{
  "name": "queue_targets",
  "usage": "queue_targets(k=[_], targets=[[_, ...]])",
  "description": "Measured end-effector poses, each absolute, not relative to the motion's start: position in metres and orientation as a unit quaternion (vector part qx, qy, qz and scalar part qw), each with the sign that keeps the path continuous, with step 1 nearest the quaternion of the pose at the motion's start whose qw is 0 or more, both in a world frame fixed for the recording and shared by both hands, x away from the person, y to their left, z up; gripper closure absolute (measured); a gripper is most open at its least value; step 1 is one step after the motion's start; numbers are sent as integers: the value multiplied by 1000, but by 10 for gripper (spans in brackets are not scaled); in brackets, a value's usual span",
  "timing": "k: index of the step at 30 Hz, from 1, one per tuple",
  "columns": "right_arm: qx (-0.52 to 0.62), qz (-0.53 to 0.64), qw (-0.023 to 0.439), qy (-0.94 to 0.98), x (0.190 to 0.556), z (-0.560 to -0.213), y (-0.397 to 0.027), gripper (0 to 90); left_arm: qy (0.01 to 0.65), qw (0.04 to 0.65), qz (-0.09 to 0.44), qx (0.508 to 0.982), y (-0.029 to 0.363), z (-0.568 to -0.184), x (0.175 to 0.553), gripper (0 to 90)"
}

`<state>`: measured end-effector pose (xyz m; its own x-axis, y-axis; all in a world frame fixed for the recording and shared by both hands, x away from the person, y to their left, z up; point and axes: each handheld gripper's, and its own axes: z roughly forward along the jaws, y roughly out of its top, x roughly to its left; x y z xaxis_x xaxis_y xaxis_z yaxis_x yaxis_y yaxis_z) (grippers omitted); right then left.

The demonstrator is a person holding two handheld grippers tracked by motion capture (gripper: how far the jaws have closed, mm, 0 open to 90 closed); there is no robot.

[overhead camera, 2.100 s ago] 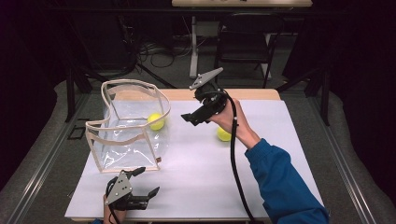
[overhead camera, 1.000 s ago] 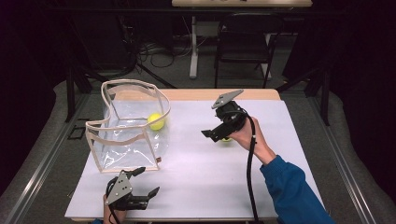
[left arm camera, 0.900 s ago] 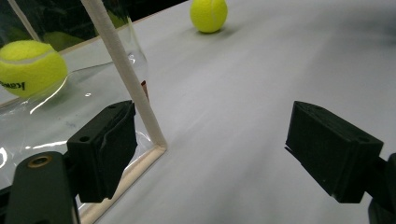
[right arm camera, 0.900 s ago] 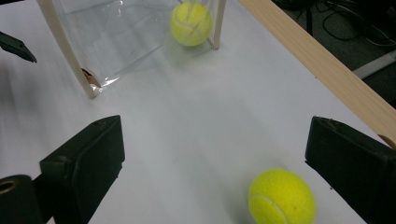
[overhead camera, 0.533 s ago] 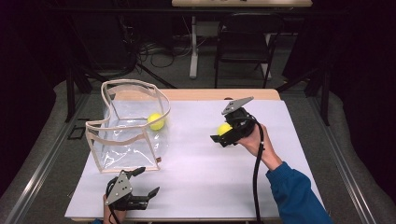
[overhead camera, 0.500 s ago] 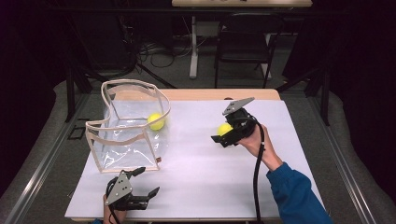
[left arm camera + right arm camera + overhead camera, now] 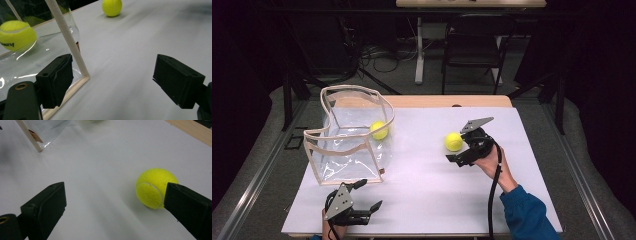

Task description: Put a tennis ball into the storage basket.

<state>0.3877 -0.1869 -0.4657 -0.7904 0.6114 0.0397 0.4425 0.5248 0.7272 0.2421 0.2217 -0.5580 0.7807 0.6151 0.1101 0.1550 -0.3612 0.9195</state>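
since the earlier frames: right gripper [image 7: 460, 156] has travelled from above the middle of the table toward its right part and come lower, now sitting just beside the loose yellow tennis ball [image 7: 453, 141]; left gripper [image 7: 362, 197] unchanged in place at the near edge. item: loose yellow tennis ball, resting on the white table sheet [image 7: 427, 190], right of centre, well apart from the bag. in the right gripper view this ball [image 7: 154, 187] lies just ahead of the right-hand black jaw, not between the two; jaws stand wide, nothing held, no pad on the ball. item: clear plastic bag with cream-coloured trim [image 7: 347, 145], standing open at the left part of the table, mouth upward. item: second yellow tennis ball [image 7: 379, 130], inside that bag, at its far right side. in the left gripper view it [image 7: 16, 35] shows through the clear wall, with the cream trim [image 7: 67, 40] running slantwise just ahead of the left-hand jaw. left gripper: jaws wide apart, empty, near the bag's front corner, not touching it as far as can be told. right hand [image 7: 492, 167], blue sleeve [image 7: 527, 215], black cable trailing down from the gripper.
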Motion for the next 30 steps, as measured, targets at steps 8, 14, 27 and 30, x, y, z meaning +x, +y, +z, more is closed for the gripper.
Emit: queue_targets(k=[8,14,27,30], targets=[[313,380,108,864,377,-484,-192,33,247,509,228,792,224,-558,240,159],[319,369,110,866,371,-494,-195,22,249,509,231,791,224,-559,240,159],[322,343,123,874,363,-513,-194,0,249,503,235,794,223,-559,238,159],[325,342,122,873,362,-515,-195,0,249,503,235,793,223,-559,237,159]])
